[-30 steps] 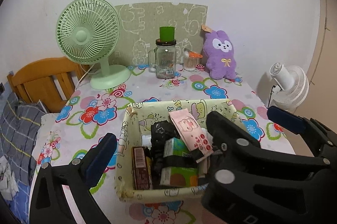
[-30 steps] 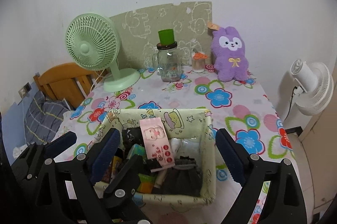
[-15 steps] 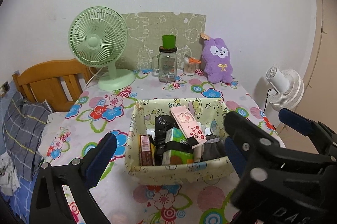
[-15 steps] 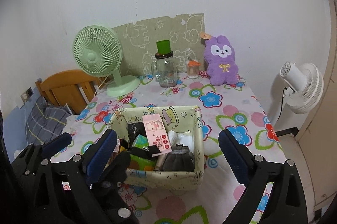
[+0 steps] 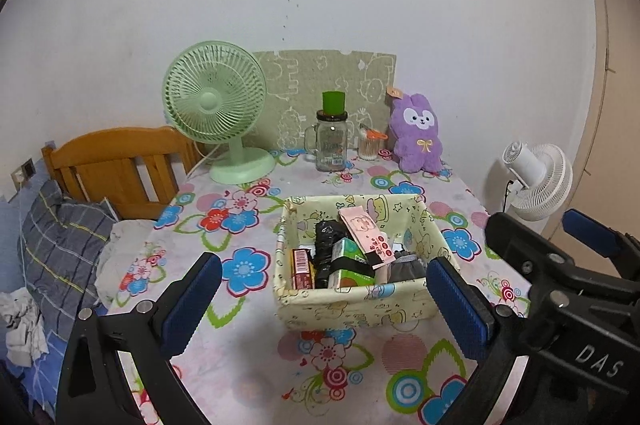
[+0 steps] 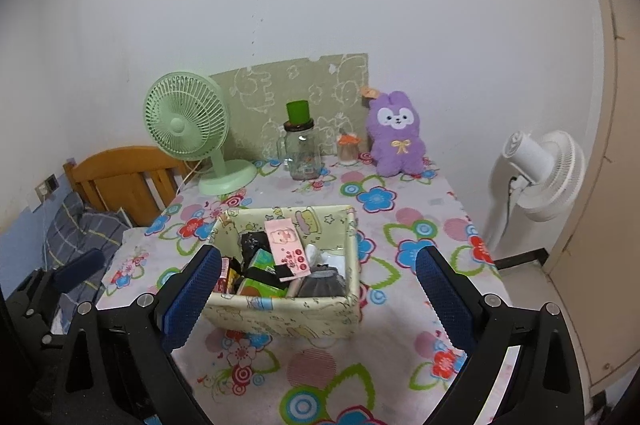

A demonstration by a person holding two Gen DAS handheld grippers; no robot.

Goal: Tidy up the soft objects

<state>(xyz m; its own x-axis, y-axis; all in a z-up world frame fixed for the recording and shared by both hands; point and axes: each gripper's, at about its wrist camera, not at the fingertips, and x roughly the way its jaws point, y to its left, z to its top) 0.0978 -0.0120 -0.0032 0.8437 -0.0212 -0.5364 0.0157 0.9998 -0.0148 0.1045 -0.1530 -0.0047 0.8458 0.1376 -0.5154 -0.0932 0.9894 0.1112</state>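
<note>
Left gripper [image 5: 320, 299]: nearest to us in the left wrist view; we see its jaws spread wide, blue pads apart, nothing between them but open bench, and they touch nothing.
Right gripper [image 6: 318, 295]: we see its jaws just as wide and empty, hanging above the bench short of the basket; in the left wrist view its black frame sits at the right edge.
Bench [image 6: 384, 357]: covered with a flowered cloth in pink, blue, red and green.
Fabric basket [image 5: 348, 305]: pale yellow with cartoon prints, standing mid-bench just beyond both pairs of jaws, apart from them.
Basket contents: we make out a red packet [image 5: 301, 267] at the left, a crumpled black soft item [image 5: 328, 235] behind it, a green carton [image 5: 350, 265] with a black band, a pink cartoon card [image 5: 366, 235] leaning across the top, and a grey folded fabric piece [image 5: 408, 265] at the right.
White soft item [image 6: 320, 255]: seen only from the right wrist, tucked behind the grey piece.
Glass mug jar [image 5: 331, 145]: far side of the bench, a green cup on its lid.
Small jar [image 5: 369, 145]: just right of the mug, orange top.
Purple plush rabbit [image 5: 418, 135]: upright against the wall at the far right corner, outside the basket, well apart from it.
Green desk fan [image 5: 216, 105]: far left of the bench.
Patterned board [image 5: 320, 85]: leaning on the wall behind.
White floor fan [image 6: 540, 169]: off the bench, right.
Wooden headboard [image 5: 116, 161]: left, with a plaid pillow [image 5: 60, 241] below.
</note>
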